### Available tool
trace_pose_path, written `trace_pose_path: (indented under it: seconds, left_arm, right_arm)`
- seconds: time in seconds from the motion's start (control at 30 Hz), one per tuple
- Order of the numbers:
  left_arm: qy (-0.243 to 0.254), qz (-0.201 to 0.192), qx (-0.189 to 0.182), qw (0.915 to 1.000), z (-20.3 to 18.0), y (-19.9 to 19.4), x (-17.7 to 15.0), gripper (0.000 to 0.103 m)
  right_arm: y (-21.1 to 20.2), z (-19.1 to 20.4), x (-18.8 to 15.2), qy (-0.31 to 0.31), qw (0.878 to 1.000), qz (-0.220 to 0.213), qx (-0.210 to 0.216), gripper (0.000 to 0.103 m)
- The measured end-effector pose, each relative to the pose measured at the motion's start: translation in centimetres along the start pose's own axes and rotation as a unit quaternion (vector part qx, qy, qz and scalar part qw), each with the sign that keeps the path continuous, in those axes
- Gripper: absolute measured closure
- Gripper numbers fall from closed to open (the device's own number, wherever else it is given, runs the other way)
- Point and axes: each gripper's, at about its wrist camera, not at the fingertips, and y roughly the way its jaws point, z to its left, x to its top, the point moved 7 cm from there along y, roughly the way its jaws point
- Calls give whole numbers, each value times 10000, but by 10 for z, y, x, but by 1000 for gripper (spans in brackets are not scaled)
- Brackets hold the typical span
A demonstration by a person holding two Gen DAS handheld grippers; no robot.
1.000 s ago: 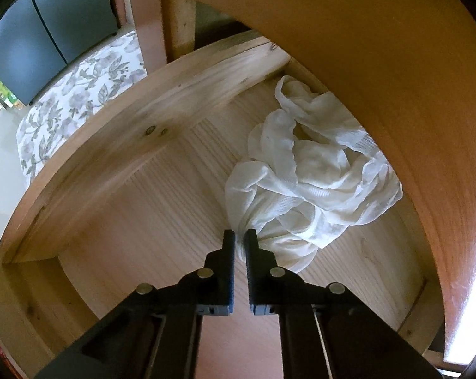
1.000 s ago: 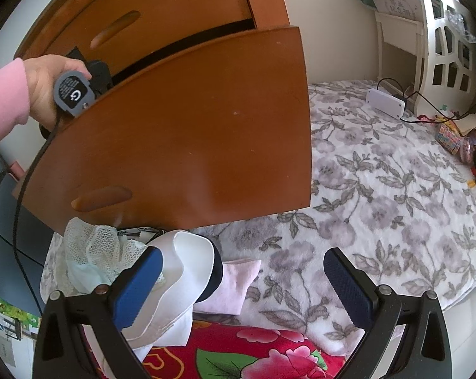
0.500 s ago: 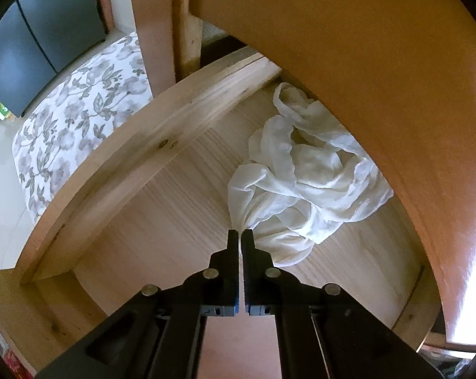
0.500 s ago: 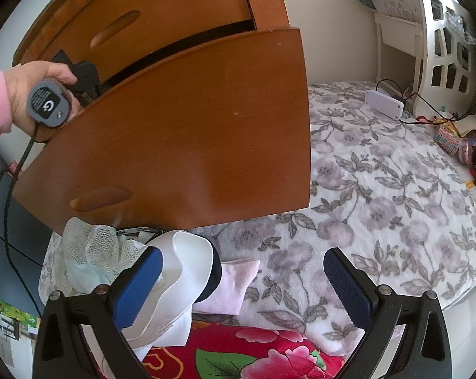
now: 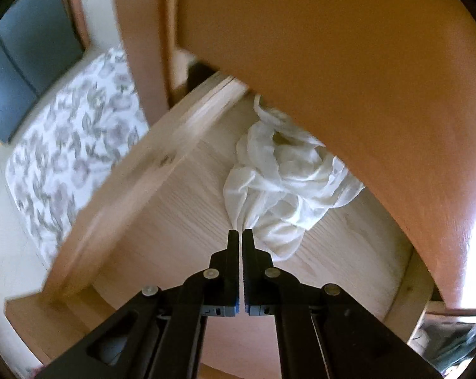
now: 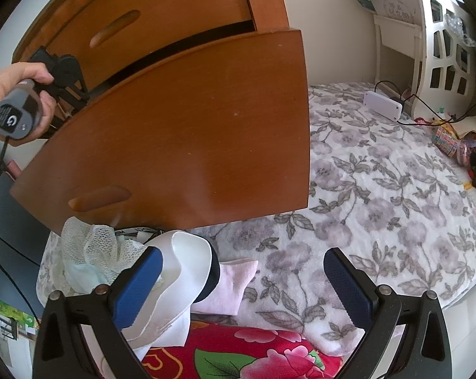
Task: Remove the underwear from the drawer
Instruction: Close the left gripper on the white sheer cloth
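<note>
- Inside, one white underwear [image 5: 285, 186] lies bunched up on the wooden floor of one pulled-out drawer [image 5: 162, 214].
- One left hand-held gripper [image 5: 241, 237] has its fingers pressed together, pinching the near edge of the cloth.
- One right hand-held gripper [image 6: 242, 281] is spread wide and holds nothing, above the flowery bed [image 6: 380, 189].
- A hand [image 6: 7, 79] grips the other tool by the drawer front [image 6: 181, 139].
- A few clothes [image 6: 95, 246] lie in a pile on the bed.

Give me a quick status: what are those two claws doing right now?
Left gripper shut on crumpled white underwear inside the pale wooden drawer. Right gripper open, empty, above the floral bedspread. Nothing blocking the lift.
</note>
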Motion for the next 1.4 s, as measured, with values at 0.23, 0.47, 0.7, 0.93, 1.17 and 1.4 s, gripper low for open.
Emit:
trace_pose_path:
  seconds: [0.23,0.47,0.7,0.93,1.17,1.4]
  left_arm:
    - [32,162,-10,9999,-10,17,-1,102]
    - [-5,149,177,9997,-8,32,9,90]
    - [-166,119,213,9996,-8,36,10,75]
    - [-403,17,190,9990,0,36,13,99]
    - [-414,-127,4,9991,5,26,13,102]
    - [-284,-156,-191,9993,6,14,12,102]
  right_arm:
    - [-1,0,0,8,10000,-3,-1,0]
    - [1,-1,0,41,10000,14,43,0]
    - [1,-2,0,60,10000,14,60,0]
    - [1,-1,0,63,10000,15,62,0]
    - [1,-2,0,57,10000,12,53,0]
    - [0,-3,0,32,10000,-7,5,0]
